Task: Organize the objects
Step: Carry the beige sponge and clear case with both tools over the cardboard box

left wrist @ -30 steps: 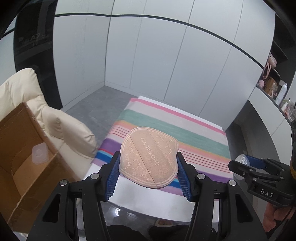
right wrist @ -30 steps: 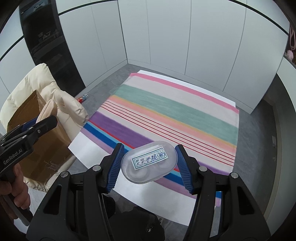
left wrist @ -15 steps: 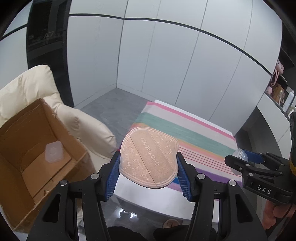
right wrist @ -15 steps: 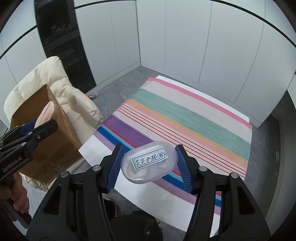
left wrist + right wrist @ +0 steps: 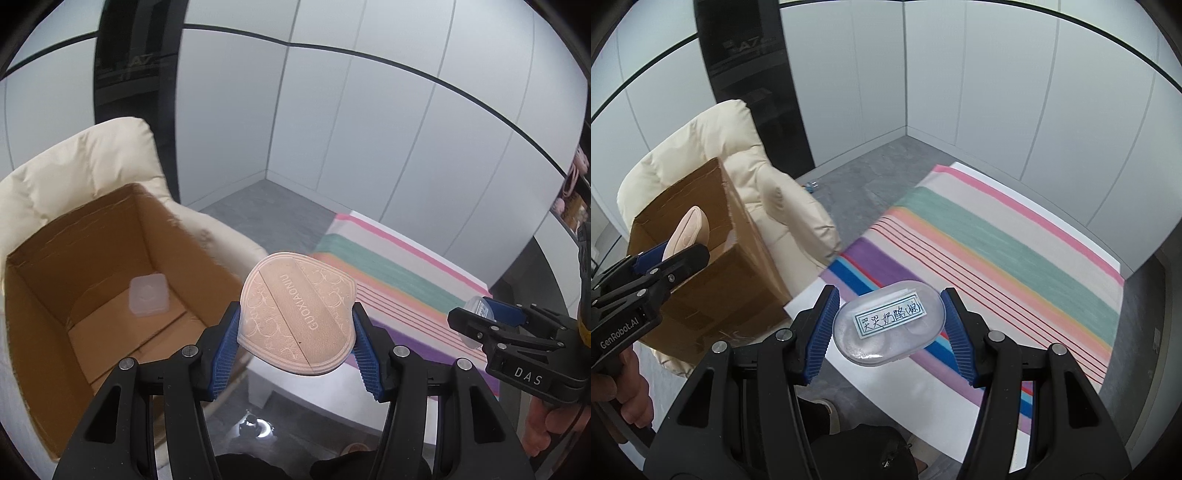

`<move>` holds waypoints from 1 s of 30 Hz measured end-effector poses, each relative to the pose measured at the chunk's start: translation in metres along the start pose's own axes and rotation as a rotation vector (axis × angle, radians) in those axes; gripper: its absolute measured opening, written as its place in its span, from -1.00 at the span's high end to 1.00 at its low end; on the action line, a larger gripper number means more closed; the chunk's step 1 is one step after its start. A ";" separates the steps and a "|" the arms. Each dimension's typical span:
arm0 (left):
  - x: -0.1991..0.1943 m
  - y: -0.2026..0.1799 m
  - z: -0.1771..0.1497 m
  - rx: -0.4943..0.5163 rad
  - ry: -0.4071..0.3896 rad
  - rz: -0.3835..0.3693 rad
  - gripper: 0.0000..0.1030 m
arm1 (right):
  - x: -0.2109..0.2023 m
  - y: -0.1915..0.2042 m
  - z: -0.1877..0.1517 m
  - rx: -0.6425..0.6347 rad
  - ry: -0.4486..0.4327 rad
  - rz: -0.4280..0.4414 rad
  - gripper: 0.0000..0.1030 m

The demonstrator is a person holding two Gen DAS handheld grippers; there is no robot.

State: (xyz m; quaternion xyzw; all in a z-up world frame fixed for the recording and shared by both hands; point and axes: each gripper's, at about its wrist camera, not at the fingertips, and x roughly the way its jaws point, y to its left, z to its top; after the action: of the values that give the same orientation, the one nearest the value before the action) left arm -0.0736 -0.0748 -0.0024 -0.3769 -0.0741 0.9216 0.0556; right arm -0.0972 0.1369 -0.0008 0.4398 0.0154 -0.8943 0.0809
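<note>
My left gripper (image 5: 295,332) is shut on a flat peach heart-shaped pad (image 5: 295,314) with embossed lettering, held in the air just right of an open cardboard box (image 5: 92,266). A small translucent square container (image 5: 147,295) lies on the box floor. My right gripper (image 5: 888,328) is shut on a clear oval plastic case (image 5: 890,323) with a handwritten label, above the edge of the striped cloth (image 5: 997,251). In the right wrist view the left gripper (image 5: 670,258) and its peach pad (image 5: 687,230) are over the box (image 5: 713,258).
The box rests on a cream padded armchair (image 5: 85,162). The striped cloth covers a low white table (image 5: 306,387). White panel walls surround a grey floor (image 5: 857,181). A shelf with small items (image 5: 574,192) is at far right. A hand (image 5: 624,398) holds the left gripper's handle.
Both grippers have swung left, away from the striped table and toward the cardboard box, still carrying the pad and the case. The box interior has come into fuller view.
</note>
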 end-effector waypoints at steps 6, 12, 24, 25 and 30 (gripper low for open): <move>-0.007 0.022 -0.001 -0.035 -0.006 0.031 -0.12 | 0.006 0.025 0.007 -0.033 0.002 0.029 -0.15; -0.014 0.043 -0.001 -0.069 -0.014 0.062 -0.12 | 0.013 0.049 0.013 -0.061 0.005 0.058 -0.15; -0.035 0.091 -0.011 -0.126 -0.022 0.131 -0.12 | 0.021 0.101 0.024 -0.133 0.011 0.124 -0.15; -0.037 0.095 -0.012 -0.134 -0.022 0.138 -0.12 | 0.022 0.106 0.024 -0.141 0.011 0.129 -0.15; -0.047 0.113 -0.014 -0.157 -0.030 0.165 -0.13 | 0.023 0.129 0.026 -0.172 0.011 0.154 -0.15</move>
State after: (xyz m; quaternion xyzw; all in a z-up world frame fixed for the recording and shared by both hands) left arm -0.0355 -0.1918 -0.0004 -0.3710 -0.1156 0.9200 -0.0514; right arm -0.1111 0.0045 0.0026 0.4359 0.0588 -0.8785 0.1866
